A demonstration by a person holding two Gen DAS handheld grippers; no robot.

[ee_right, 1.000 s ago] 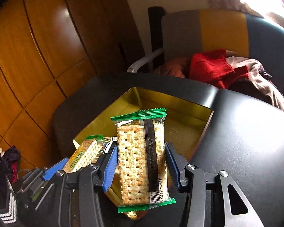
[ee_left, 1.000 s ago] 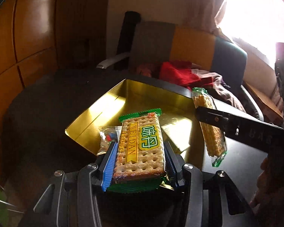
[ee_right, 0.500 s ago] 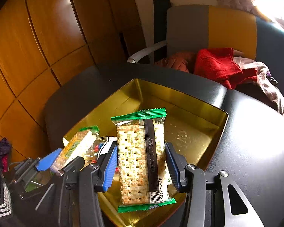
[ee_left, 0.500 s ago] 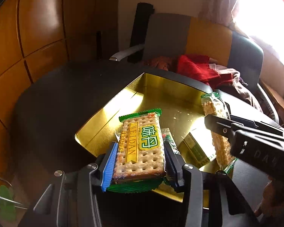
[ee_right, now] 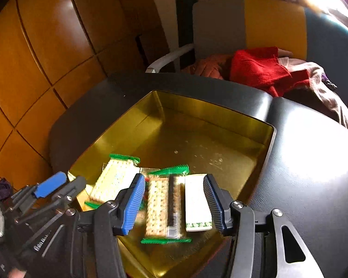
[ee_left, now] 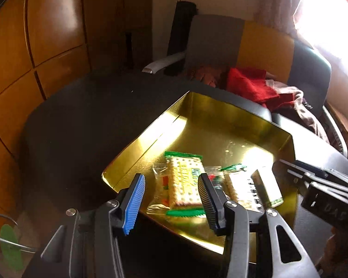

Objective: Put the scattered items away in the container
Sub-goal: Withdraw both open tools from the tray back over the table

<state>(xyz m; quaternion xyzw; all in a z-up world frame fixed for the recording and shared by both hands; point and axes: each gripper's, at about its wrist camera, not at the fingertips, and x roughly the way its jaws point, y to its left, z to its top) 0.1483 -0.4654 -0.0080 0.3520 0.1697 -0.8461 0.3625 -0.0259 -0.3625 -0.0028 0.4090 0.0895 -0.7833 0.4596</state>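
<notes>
In the left wrist view, the near corner of the gold tin (ee_left: 220, 125) sits behind the left gripper (ee_left: 171, 199), low in the frame. The cracker pack (ee_left: 185, 183) there is smeared by motion, its label unreadable. A clear wrapper (ee_left: 160, 185) lies partly under it; its contents are too small to make out. The right gripper (ee_left: 324, 190) is cut off at the right edge.

In the right wrist view, the second cracker pack (ee_right: 164, 206) at lower centre is blurred, perhaps mid-fall. The white packet (ee_right: 197, 201) beside it has illegible print.
</notes>
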